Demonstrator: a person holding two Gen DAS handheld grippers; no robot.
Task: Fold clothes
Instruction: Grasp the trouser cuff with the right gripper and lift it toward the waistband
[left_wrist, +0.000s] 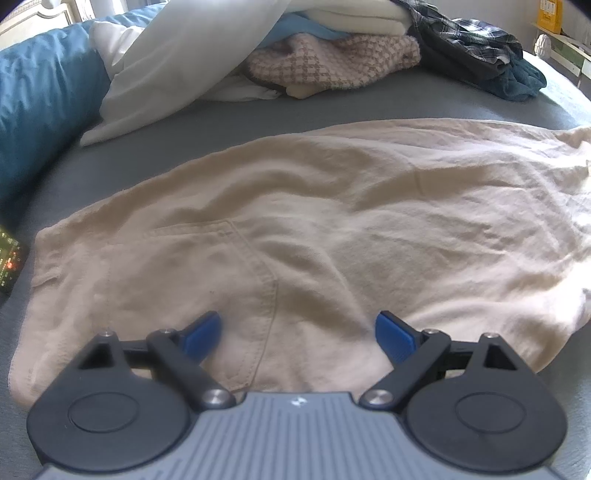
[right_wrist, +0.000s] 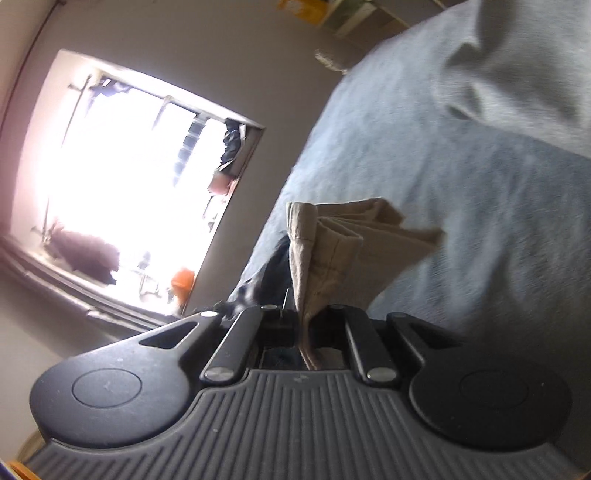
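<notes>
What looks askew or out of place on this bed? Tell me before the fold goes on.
Nothing is damaged or spilled. The beige trousers lie wrinkled, not smoothed flat, under the open left gripper. Behind them the pile of clothes is a loose, unfolded heap. The right gripper is shut on a bunched beige hem.

Cream wrinkled cotton garment: right portion cut off by the left wrist view's edge. Small dark device with lit markings: cropped at left edge, markings illegible. Right tongs: fingertips hidden behind a pinched beige cloth fold. Bright window: overexposed, detail lost.
</notes>
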